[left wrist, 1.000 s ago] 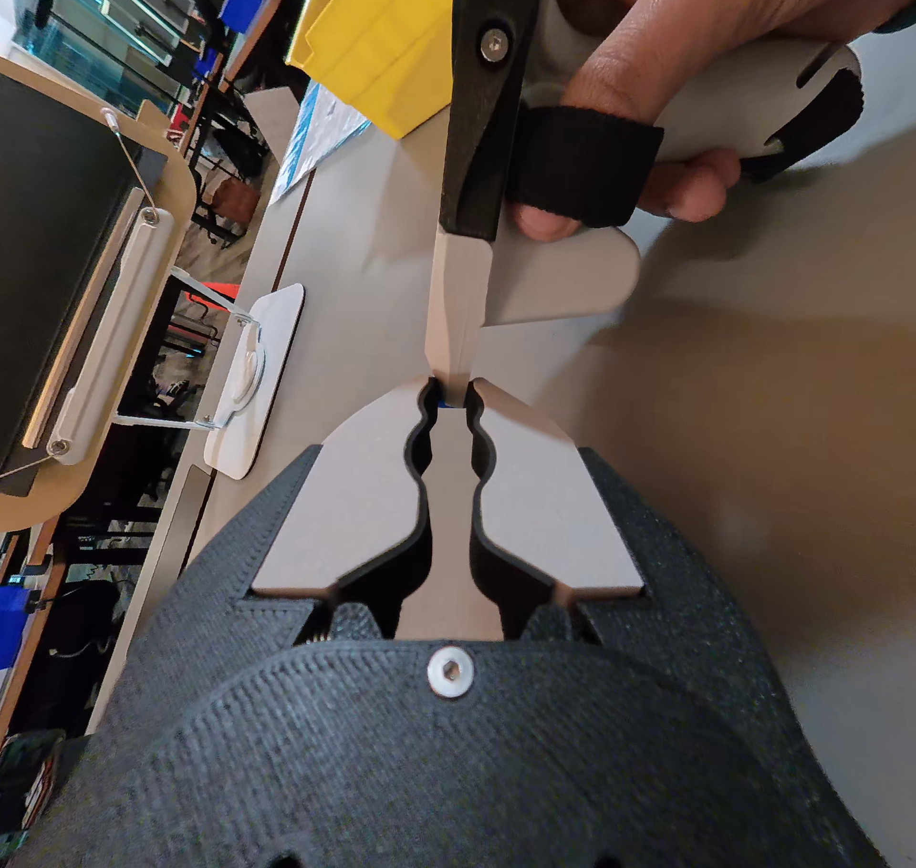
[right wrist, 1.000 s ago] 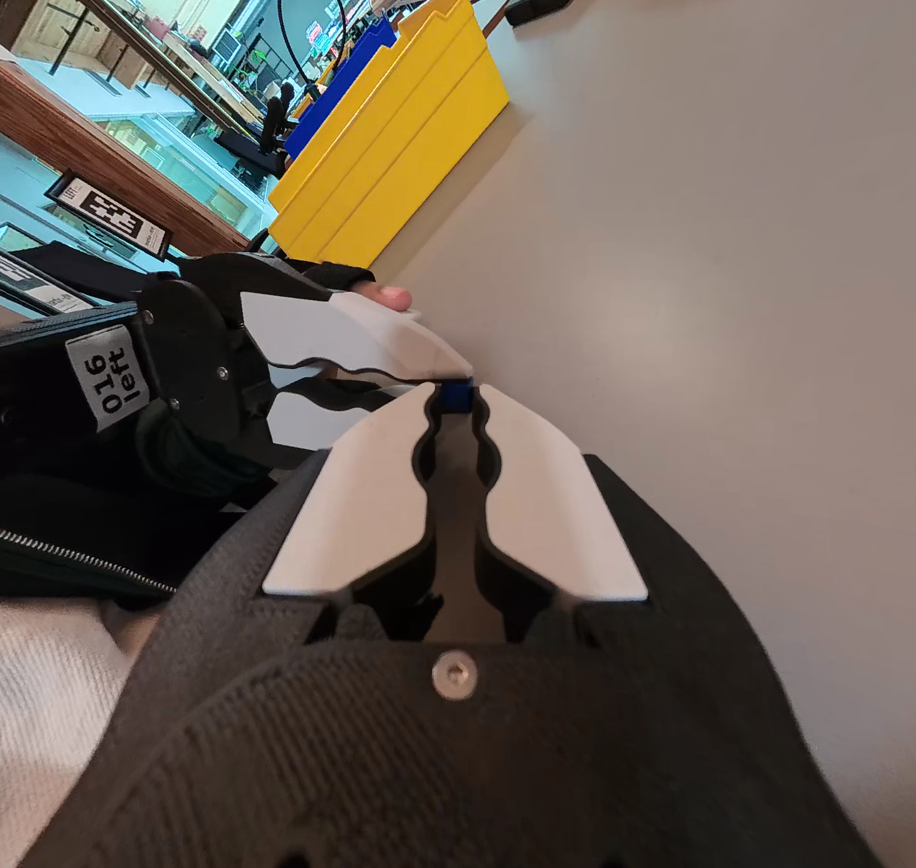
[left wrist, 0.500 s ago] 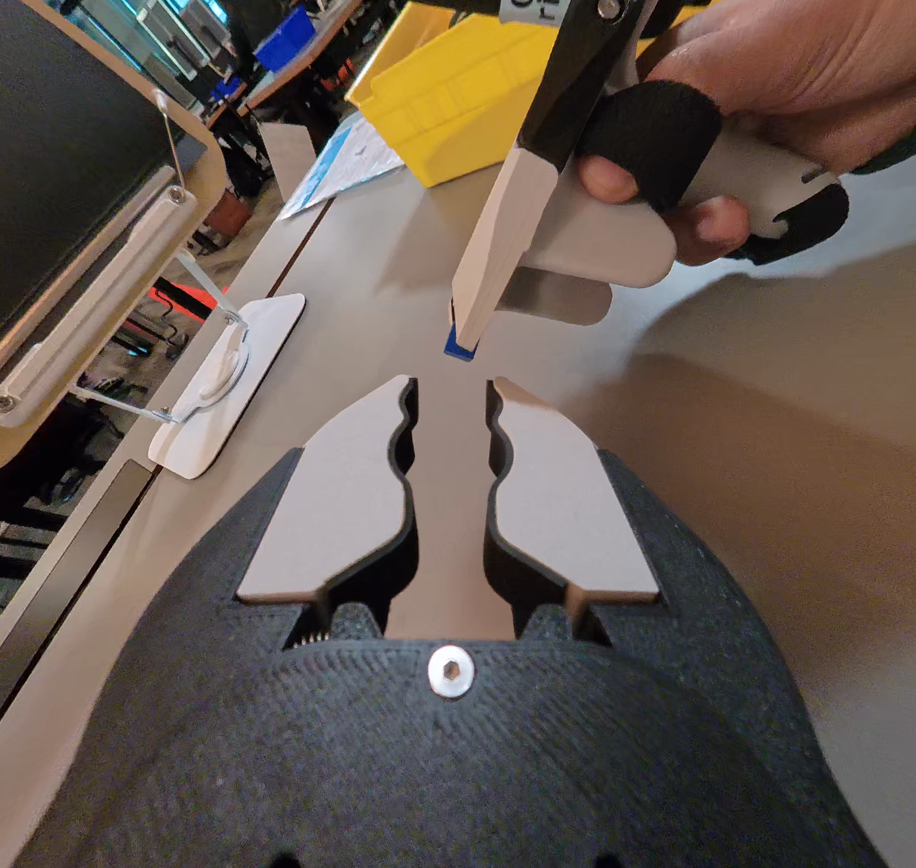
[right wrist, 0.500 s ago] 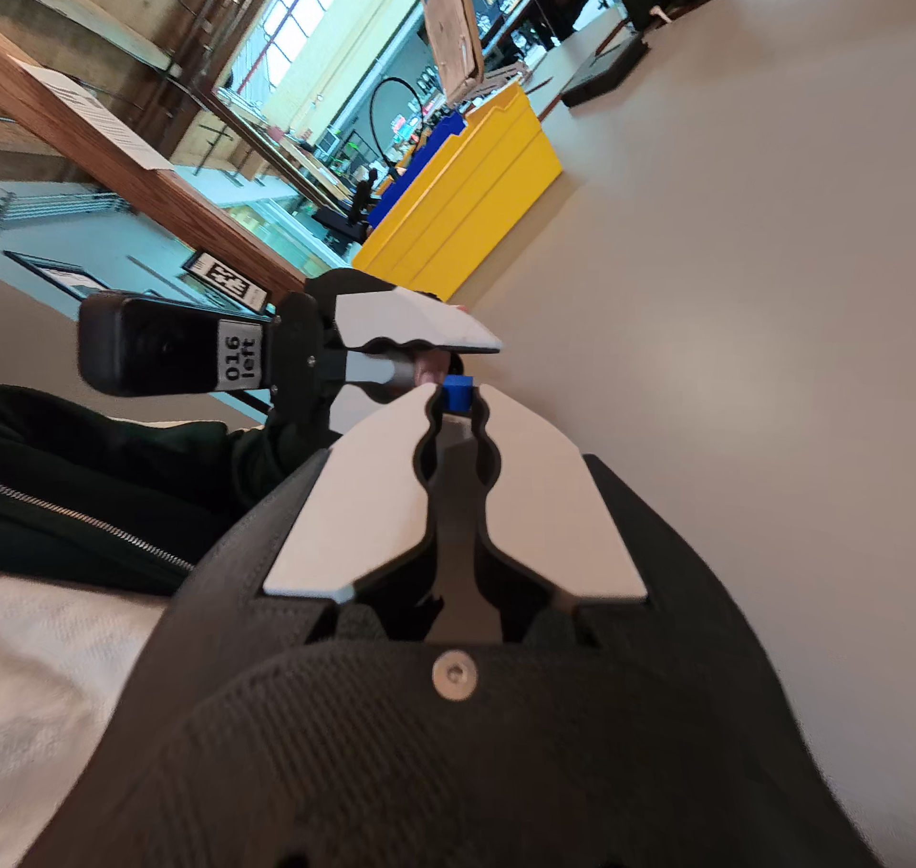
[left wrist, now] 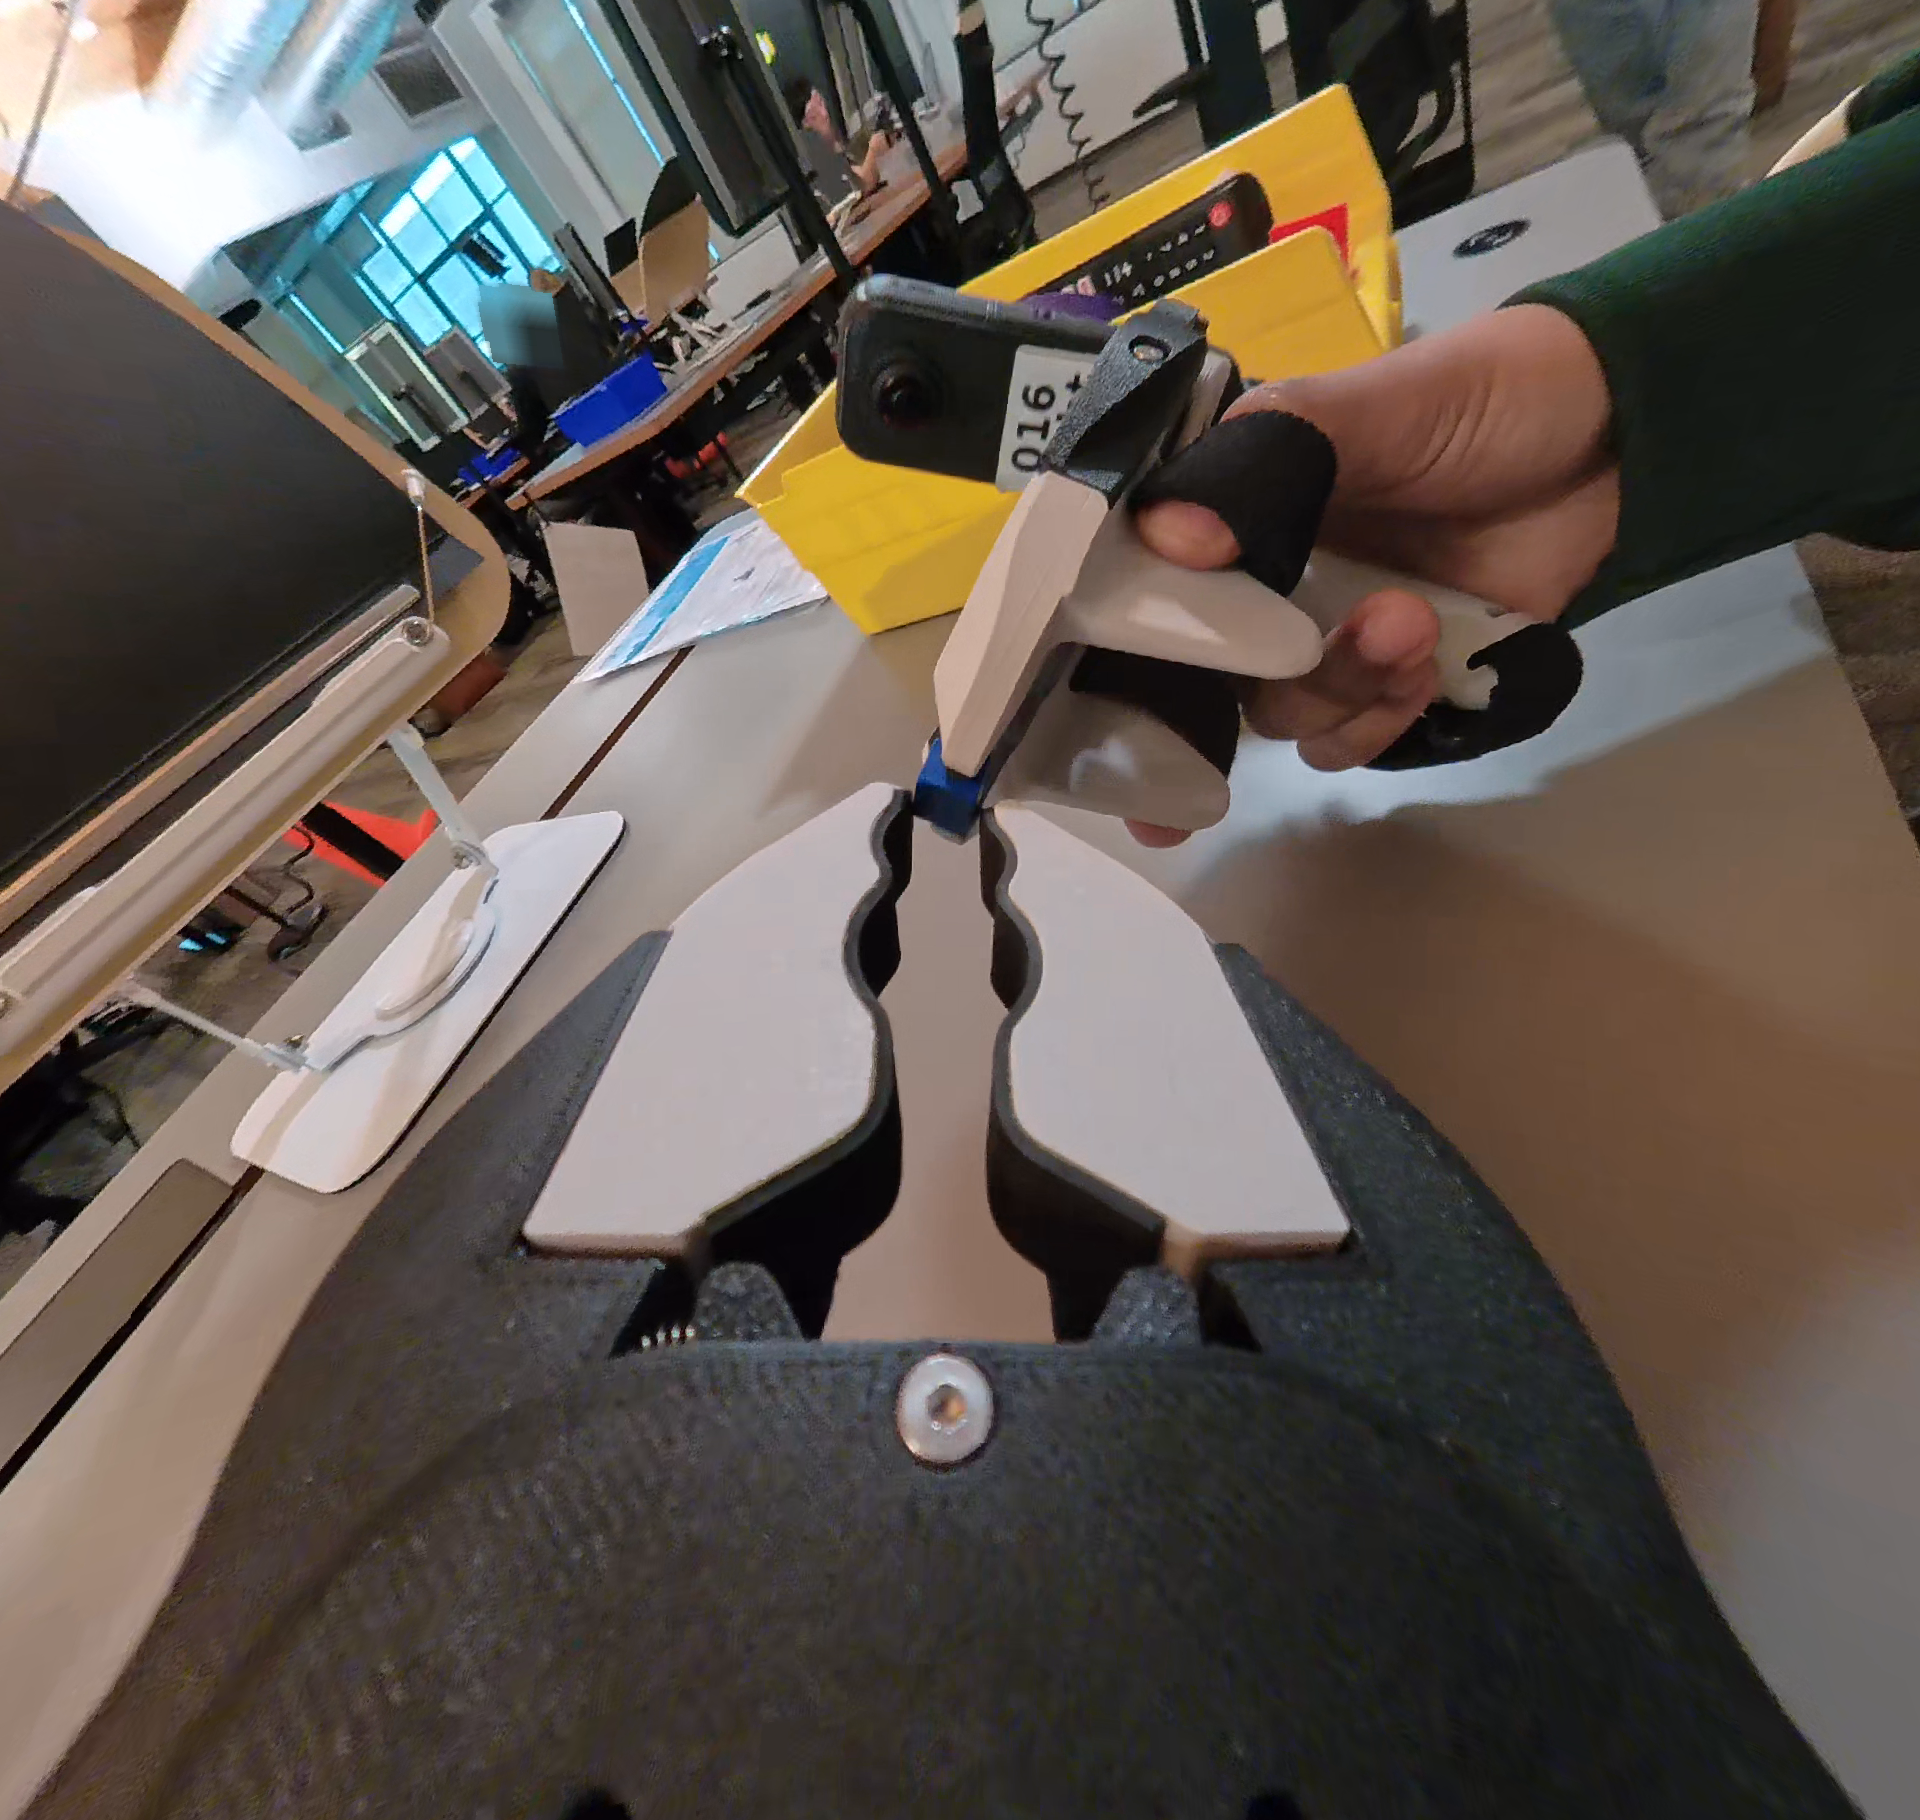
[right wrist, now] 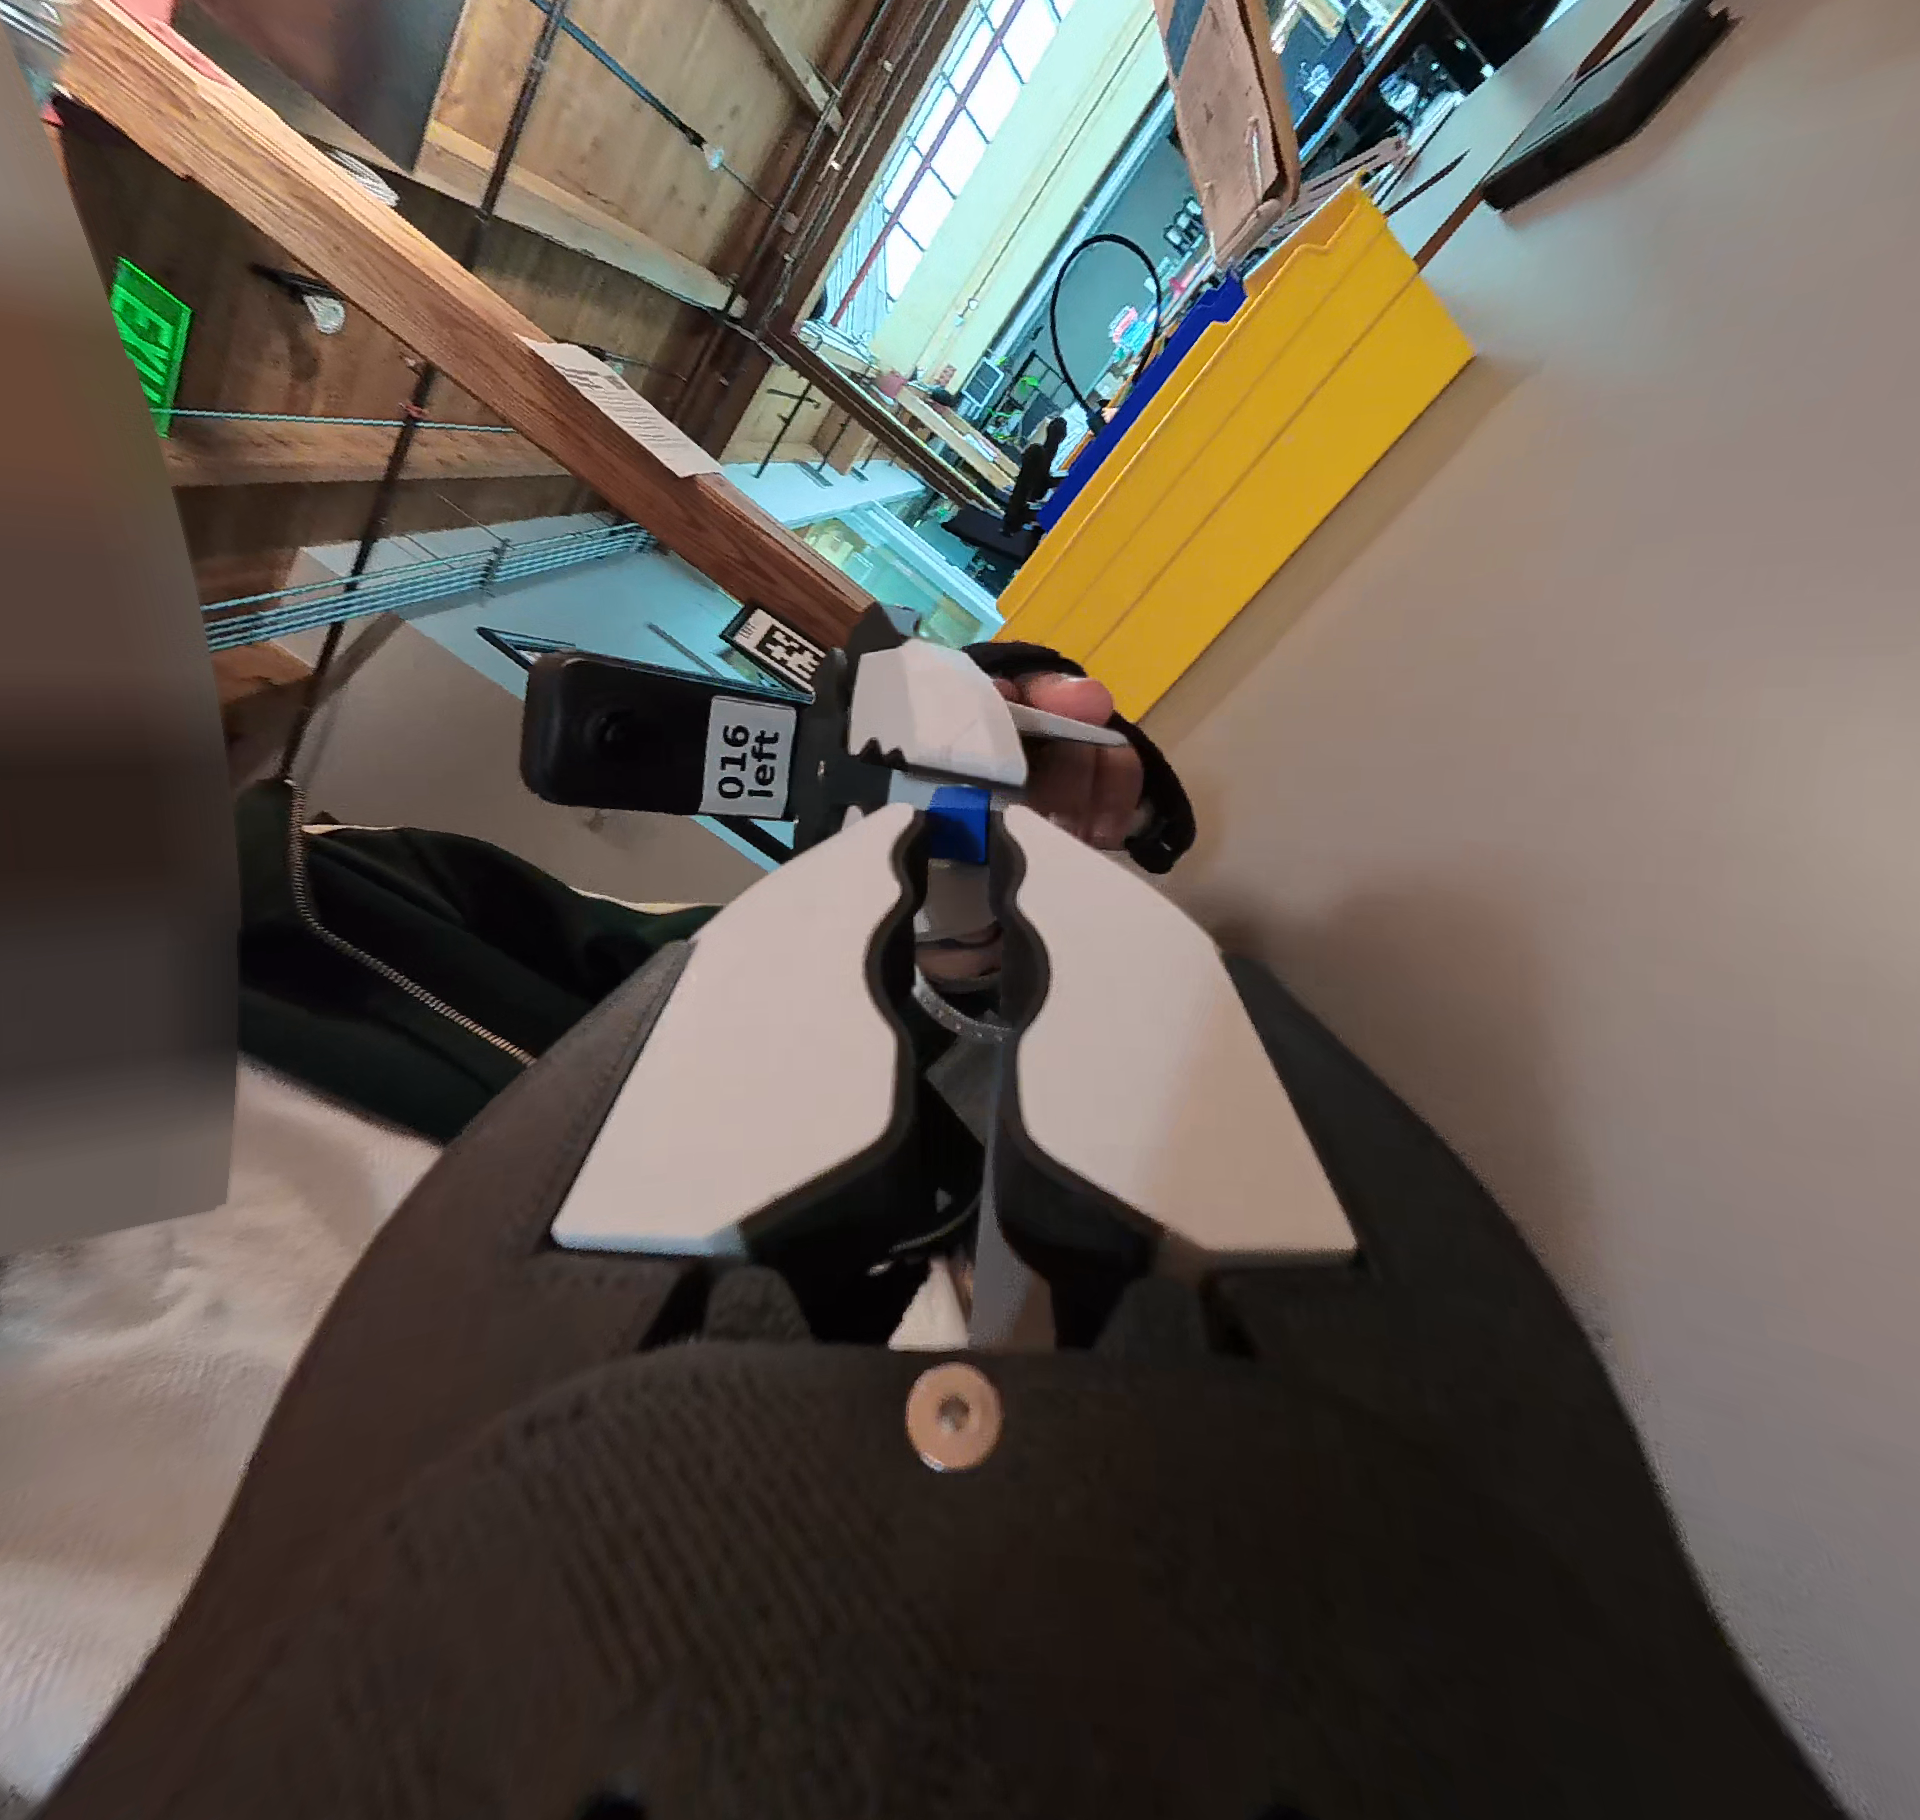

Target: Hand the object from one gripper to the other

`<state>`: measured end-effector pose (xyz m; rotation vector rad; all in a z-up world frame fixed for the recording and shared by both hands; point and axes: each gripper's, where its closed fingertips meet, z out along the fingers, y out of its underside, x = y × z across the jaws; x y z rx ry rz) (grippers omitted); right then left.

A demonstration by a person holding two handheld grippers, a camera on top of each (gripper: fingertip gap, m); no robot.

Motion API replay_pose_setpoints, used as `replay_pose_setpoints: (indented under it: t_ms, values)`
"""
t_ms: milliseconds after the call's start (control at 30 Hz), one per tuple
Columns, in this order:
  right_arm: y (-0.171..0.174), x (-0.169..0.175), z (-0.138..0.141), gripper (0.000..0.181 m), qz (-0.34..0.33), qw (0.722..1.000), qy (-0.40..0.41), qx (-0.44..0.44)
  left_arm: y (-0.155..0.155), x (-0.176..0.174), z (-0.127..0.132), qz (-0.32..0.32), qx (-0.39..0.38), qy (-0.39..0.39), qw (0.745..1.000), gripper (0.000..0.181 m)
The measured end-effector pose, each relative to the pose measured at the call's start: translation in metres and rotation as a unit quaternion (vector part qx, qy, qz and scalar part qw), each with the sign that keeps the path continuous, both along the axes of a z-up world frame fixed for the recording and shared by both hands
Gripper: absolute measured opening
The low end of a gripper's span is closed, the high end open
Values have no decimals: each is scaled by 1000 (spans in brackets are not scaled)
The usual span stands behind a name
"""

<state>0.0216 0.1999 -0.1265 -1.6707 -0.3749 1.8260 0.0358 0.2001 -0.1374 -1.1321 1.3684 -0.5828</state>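
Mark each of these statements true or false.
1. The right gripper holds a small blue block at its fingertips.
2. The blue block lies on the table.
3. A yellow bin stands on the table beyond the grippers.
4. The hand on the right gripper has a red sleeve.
1. True. The right gripper pinches the blue block between its fingertips.
2. False. The block is held up off the table, right at the fingertips of the left gripper.
3. True. The yellow bin stands on the table behind them.
4. False. The hand comes out of a dark green sleeve.
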Motion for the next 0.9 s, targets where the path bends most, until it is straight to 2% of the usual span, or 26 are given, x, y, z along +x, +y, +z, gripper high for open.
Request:
replay_pose_setpoints:
  t_ms: [167, 433, 733, 900]
  values:
    - [-2, 1, -1, 10, 18, 999, 22, -26, -2, 0, -1, -12, -6, 2, 1000, 12]
    - [4, 4, -14, 12, -5, 999, -29, -18, 2, 0, -13, -1, -6, 43, 999, 11]
    - [5, 3, -16, 22, -1, 999, -27, -26, 2, 0, -12, -11, -36, 38, 999, 12]
    - [4, 1, -15, 20, -2, 999, -25, -23, 0, 1, -14, -14, -40, 43, 998, 12]
